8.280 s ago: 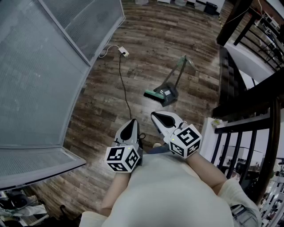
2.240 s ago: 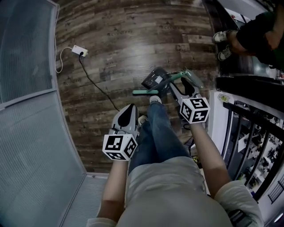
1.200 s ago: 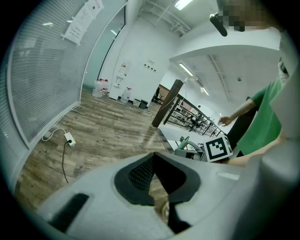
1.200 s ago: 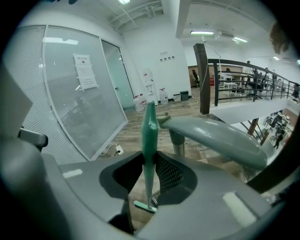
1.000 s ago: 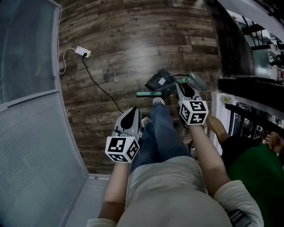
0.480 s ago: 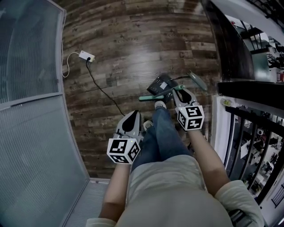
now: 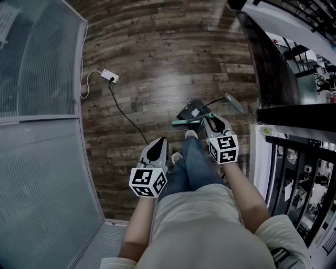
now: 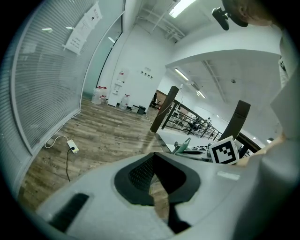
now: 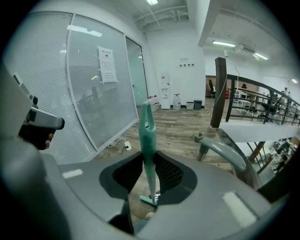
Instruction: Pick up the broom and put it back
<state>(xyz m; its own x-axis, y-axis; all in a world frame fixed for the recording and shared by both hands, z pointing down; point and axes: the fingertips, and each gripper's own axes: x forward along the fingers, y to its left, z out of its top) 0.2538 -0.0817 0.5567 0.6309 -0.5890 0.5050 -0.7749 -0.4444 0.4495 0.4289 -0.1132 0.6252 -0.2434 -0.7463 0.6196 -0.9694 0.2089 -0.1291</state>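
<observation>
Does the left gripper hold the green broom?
No, the left gripper has nothing between its jaws; the green broom is clamped by its handle in the right gripper.

1. Dark wood-plank floor [image 7: 157, 52] runs the length of the room, with a dull sheen from overhead light.
2. A curved glass partition [image 7: 37, 157] with closed blinds lines one side; paper notices [image 9: 107, 58] are stuck to it.
3. A white power strip [image 7: 109, 75] lies on the floor near the glass, and its black cable [image 7: 126, 113] trails across the boards.
4. A black railing [image 7: 294, 173] stands on the opposite side.
5. White walls [image 9: 197, 42] rise to a ceiling with strip lights [image 8: 180, 5].
6. Water bottles [image 8: 99, 95] stand against the far wall.
</observation>
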